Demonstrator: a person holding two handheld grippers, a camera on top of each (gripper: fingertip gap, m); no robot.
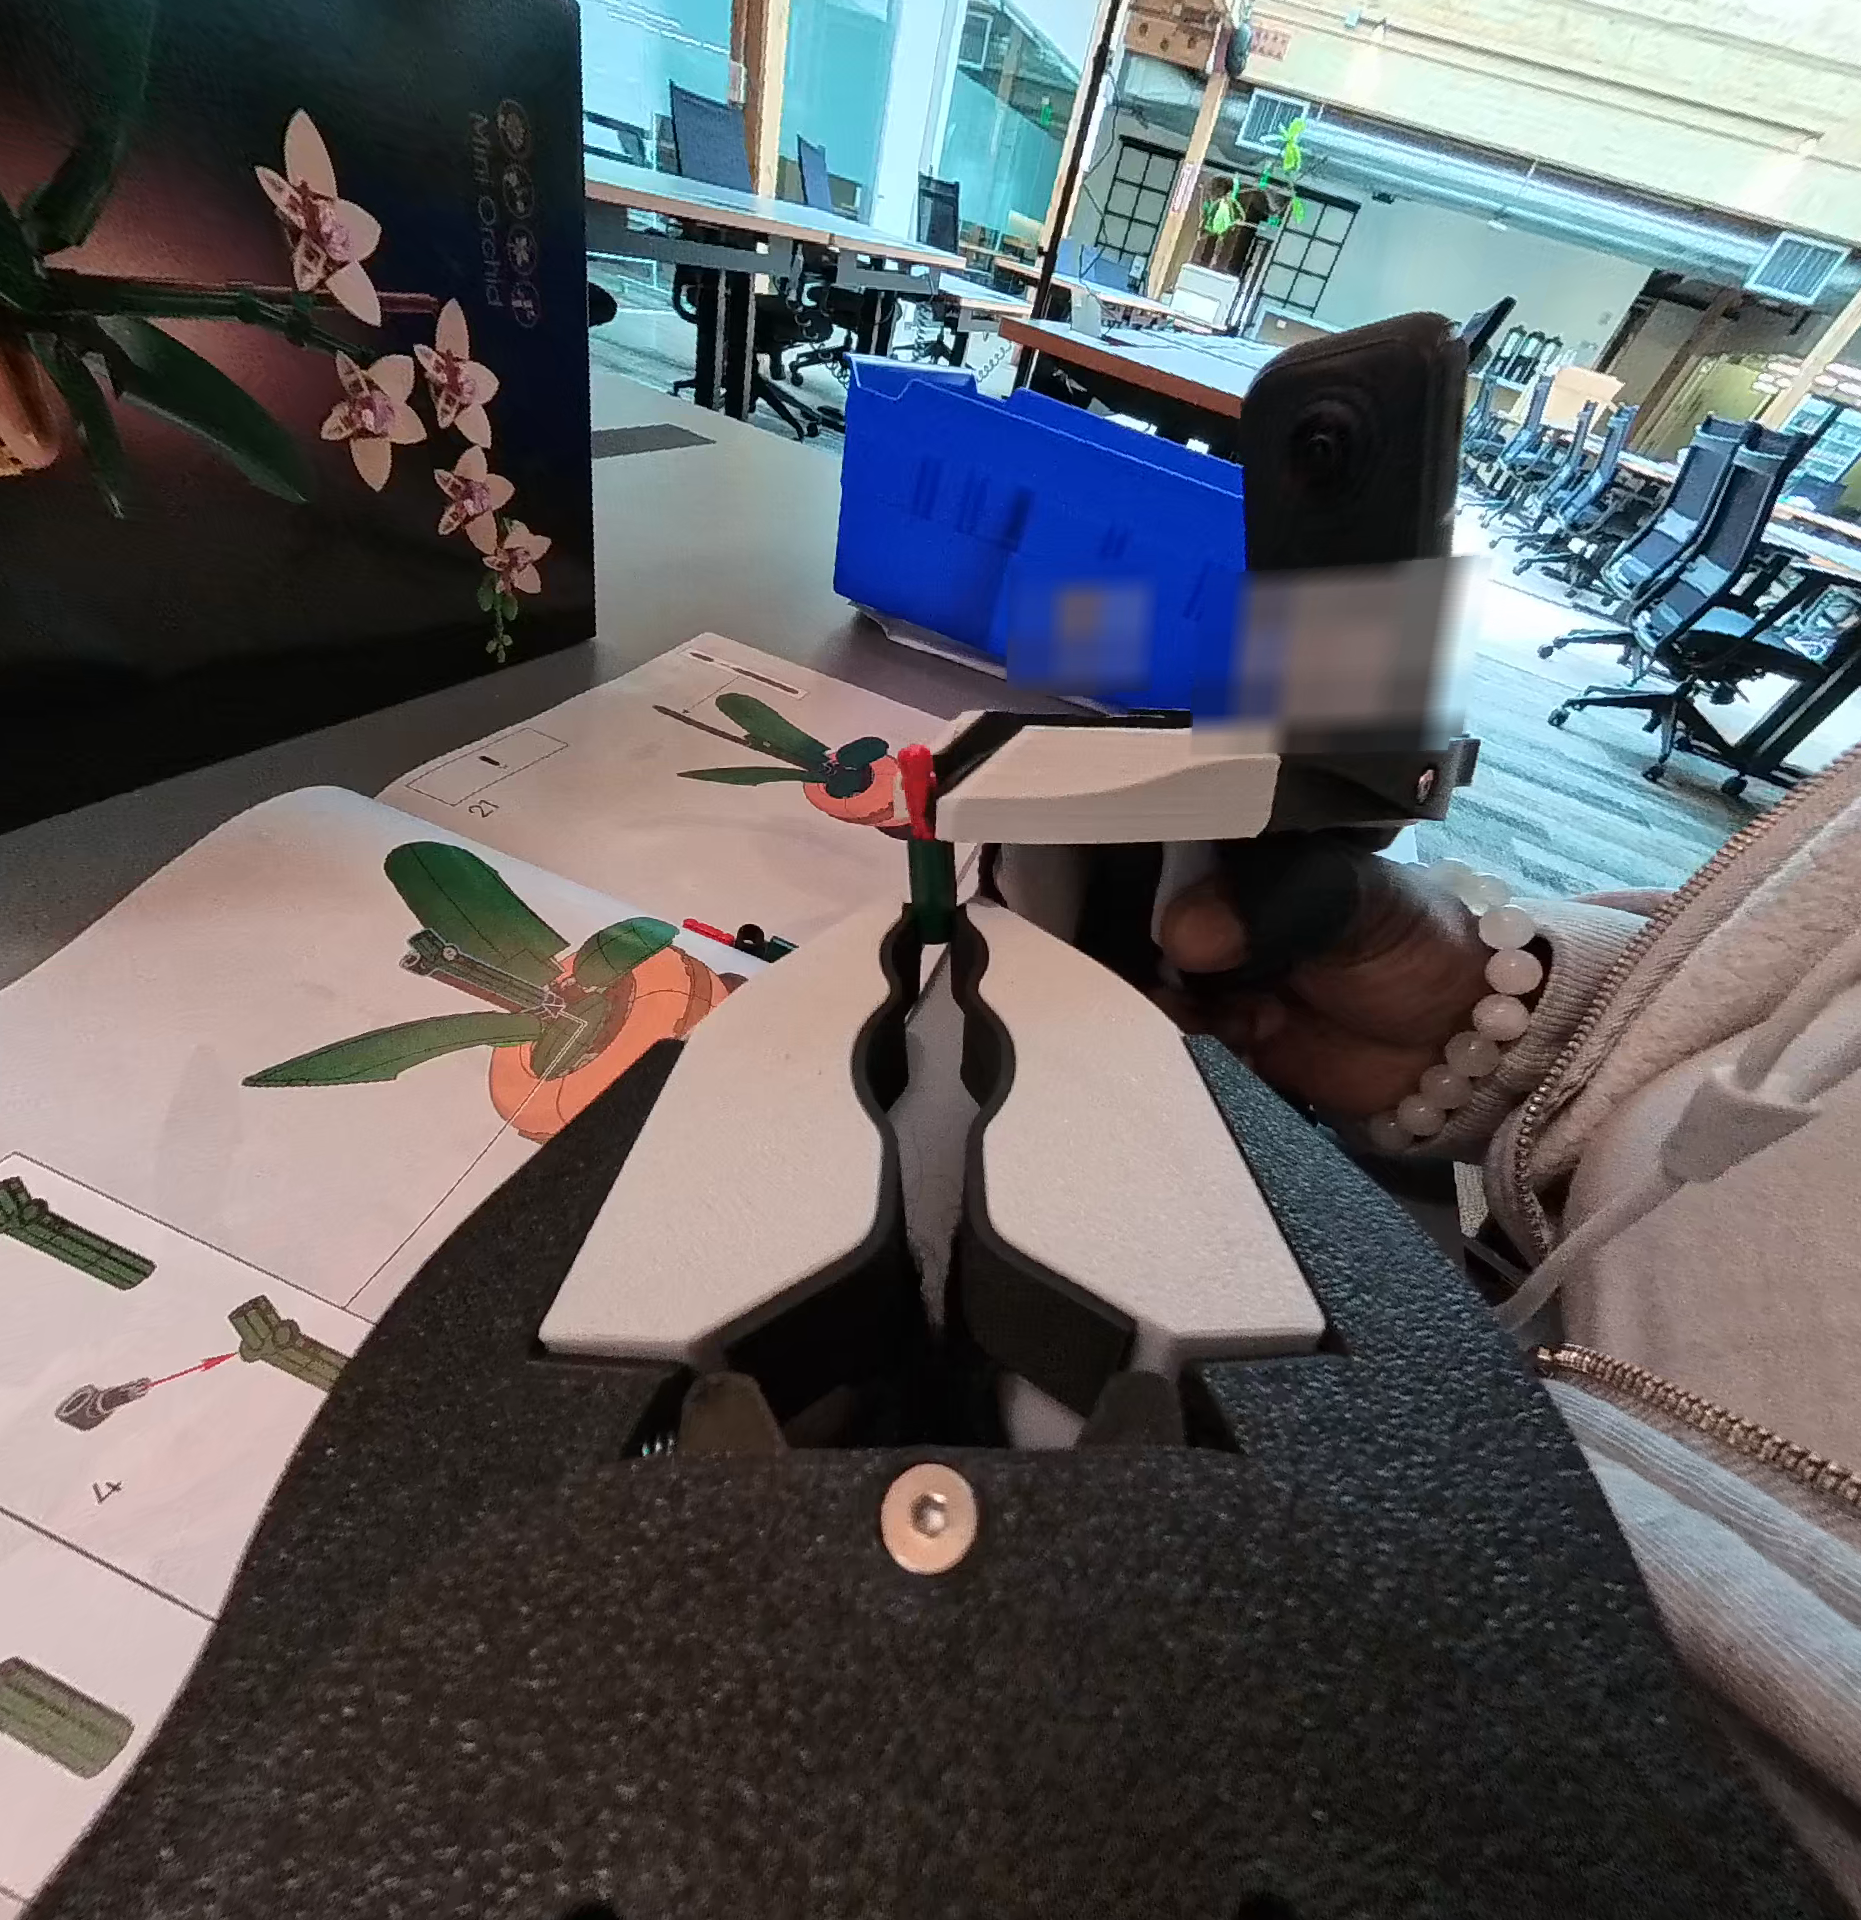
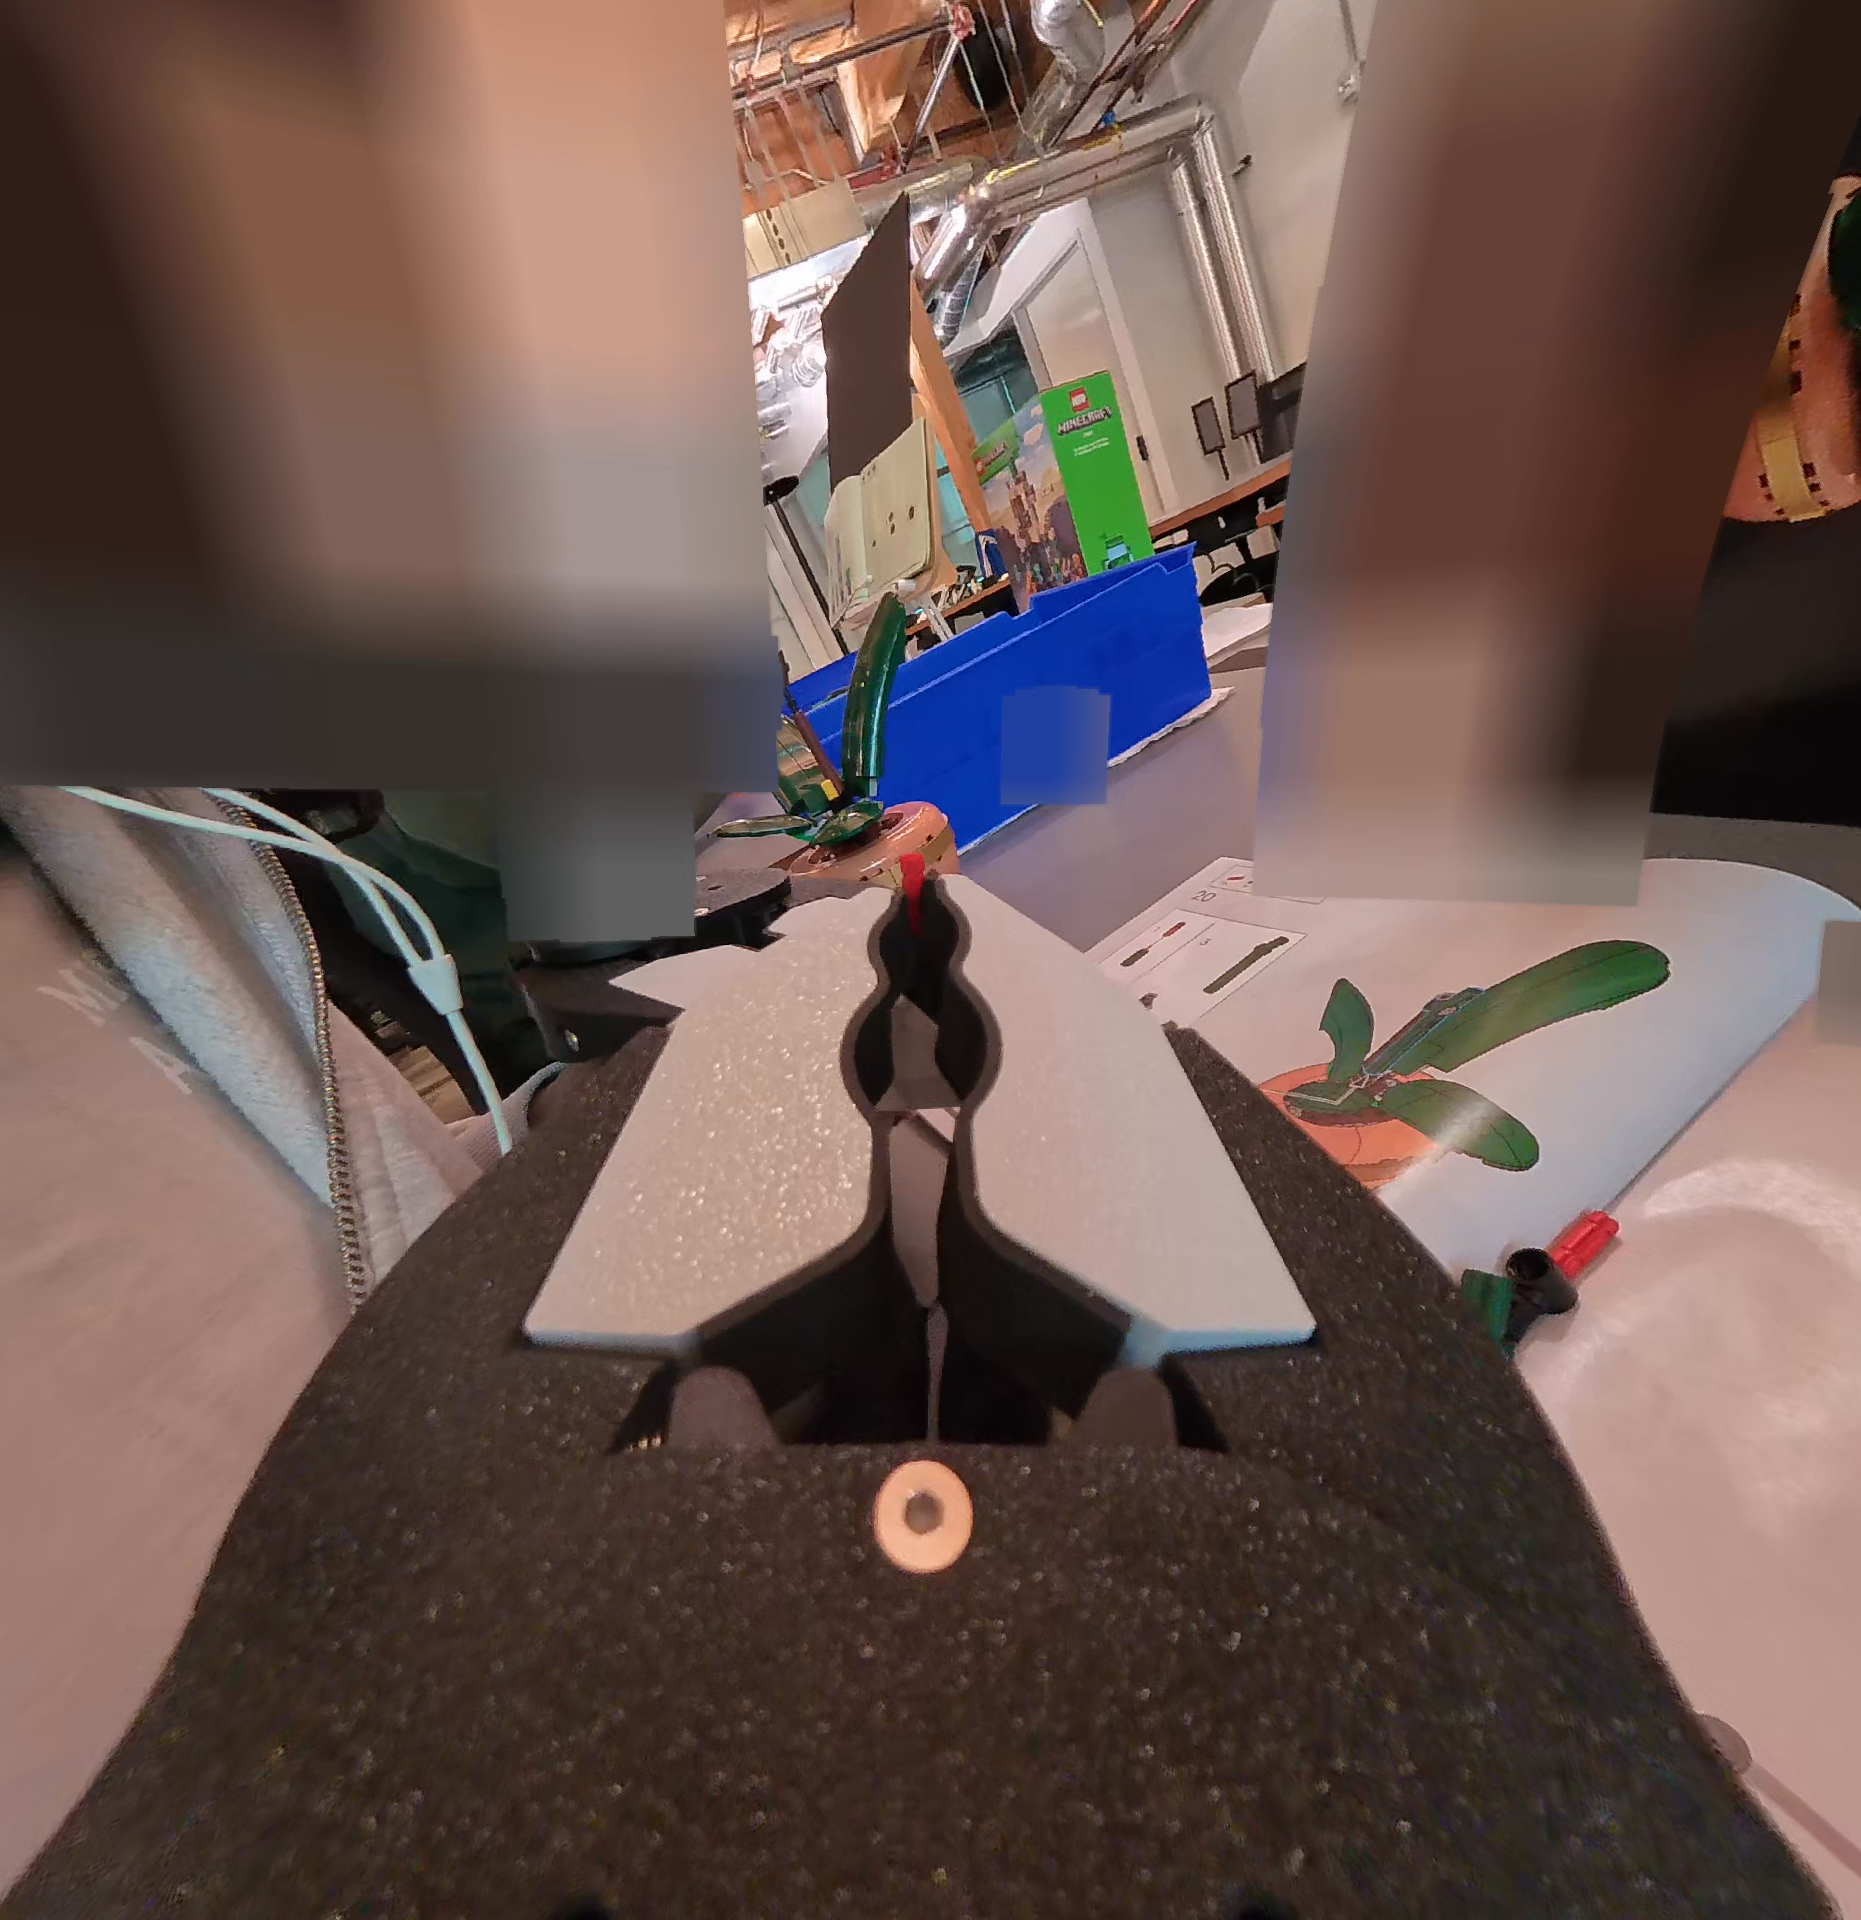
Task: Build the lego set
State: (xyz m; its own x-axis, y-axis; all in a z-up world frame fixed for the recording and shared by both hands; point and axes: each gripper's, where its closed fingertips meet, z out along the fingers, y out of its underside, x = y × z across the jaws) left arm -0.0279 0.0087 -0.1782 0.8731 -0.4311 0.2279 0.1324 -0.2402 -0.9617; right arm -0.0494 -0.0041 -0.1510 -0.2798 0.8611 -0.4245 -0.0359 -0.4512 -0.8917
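Observation:
In the left wrist view my left gripper [image 1: 931, 920] is shut on a small dark green stem piece [image 1: 928, 878] that stands upright from its tips. My right gripper [image 1: 931, 784] comes in from the right and is shut on a thin red pin [image 1: 915, 784], which meets the top of the green piece. In the right wrist view the right gripper [image 2: 918, 891] holds the red pin [image 2: 912, 885] at its tips. The partly built orchid [image 2: 864, 800], green leaves in a tan pot, stands just beyond. Loose red, black and green pieces [image 2: 1528, 1283] lie on the open booklet [image 2: 1684, 1299].
The open instruction booklet [image 1: 230, 987] covers the grey table. The dark orchid set box [image 1: 282, 364] stands at the back left. A blue bin [image 1: 1009, 520] sits behind the booklet. A person's hand with a white bead bracelet [image 1: 1466, 1029] holds the right gripper. My two grippers' fingertips are within a few centimetres of each other.

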